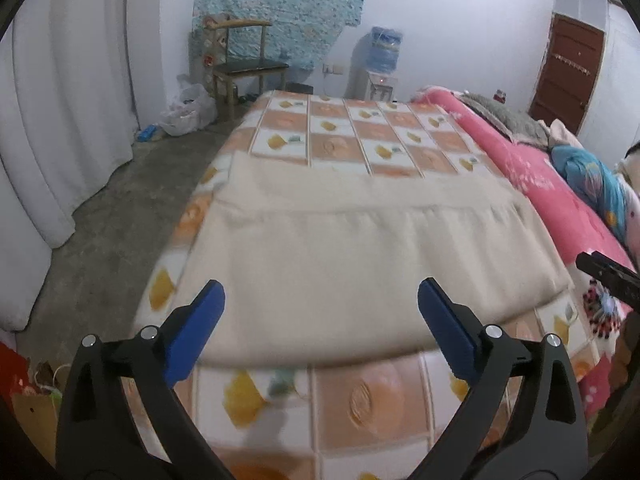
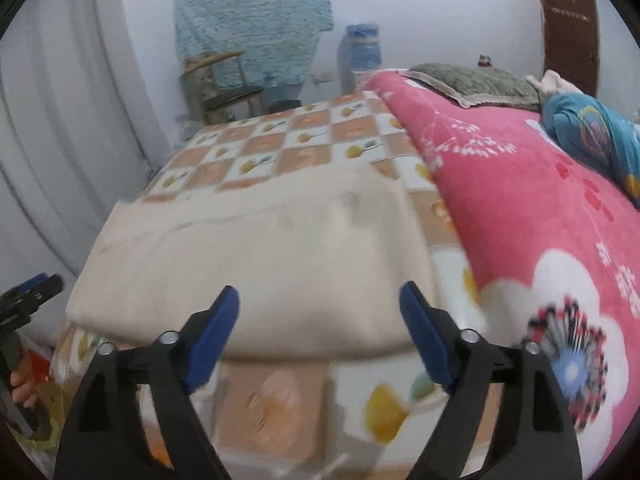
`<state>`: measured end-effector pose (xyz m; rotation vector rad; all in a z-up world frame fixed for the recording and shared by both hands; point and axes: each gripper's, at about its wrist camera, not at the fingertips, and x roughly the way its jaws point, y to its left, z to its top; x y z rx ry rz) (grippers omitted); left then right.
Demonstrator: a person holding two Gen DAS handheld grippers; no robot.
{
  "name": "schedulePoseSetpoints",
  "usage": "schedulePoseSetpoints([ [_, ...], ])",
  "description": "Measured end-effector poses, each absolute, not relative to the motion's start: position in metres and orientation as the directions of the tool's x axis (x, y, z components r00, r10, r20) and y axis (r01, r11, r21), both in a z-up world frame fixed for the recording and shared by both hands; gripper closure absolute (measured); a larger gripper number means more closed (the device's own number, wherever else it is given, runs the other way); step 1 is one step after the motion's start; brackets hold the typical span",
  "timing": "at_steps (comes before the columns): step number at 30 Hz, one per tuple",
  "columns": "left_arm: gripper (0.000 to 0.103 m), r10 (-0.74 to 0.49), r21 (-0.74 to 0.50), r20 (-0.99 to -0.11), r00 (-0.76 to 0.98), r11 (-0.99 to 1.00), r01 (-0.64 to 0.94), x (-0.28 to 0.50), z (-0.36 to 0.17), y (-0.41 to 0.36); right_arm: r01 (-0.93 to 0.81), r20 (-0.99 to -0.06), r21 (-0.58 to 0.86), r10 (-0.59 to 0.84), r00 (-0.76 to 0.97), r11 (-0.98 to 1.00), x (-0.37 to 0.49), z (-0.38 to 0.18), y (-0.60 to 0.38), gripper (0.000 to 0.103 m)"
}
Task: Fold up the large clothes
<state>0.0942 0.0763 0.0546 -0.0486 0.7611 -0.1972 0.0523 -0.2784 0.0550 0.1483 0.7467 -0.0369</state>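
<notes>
Lies folded across the bed, the cream cloth, doubled over itself with its rounded fold edge nearest the cameras and its far edge toward the wooden chair. Spread flat on the checked orange-and-white bedcover, probably so that the wide surface carries the whole width during folding. Just beside the pink blanket on one side, near the bed's edge by the white curtain on the other.

Left gripper: jaws standing wide apart, nothing between the blue pads, cloth's near fold just beyond and below the tips. Right gripper: same, jaws spread, empty, hovering over the cloth's near edge toward the end next to the pink blanket. No contact with the cloth visible in either view, though blur makes the exact gap hard to judge.

Judging by the two layers already stacked and both jaws empty, looks like a fold just laid down; likely another fold across the cloth's length left to make.
</notes>
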Motion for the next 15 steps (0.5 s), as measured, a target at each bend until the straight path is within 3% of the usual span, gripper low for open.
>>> schedulePoseSetpoints([
  [5,0.008,-0.23,-0.177,-0.68,0.696,0.973,0.148,0.06,0.05,0.065,0.037,-0.663,0.024,-0.012,0.748,0.999,0.014,0.047,-0.235,0.008],
  [9,0.008,-0.186,-0.149,-0.647,0.739,0.982,0.116,0.037,0.058,0.061,0.027,-0.611,-0.071,-0.065,0.789,0.997,-0.004,0.057,-0.212,0.007],
  [15,0.008,-0.111,-0.1,-0.603,0.79,0.993,0.063,0.021,0.073,0.058,0.013,-0.565,-0.047,-0.037,0.824,0.999,-0.015,0.075,-0.2,0.007],
])
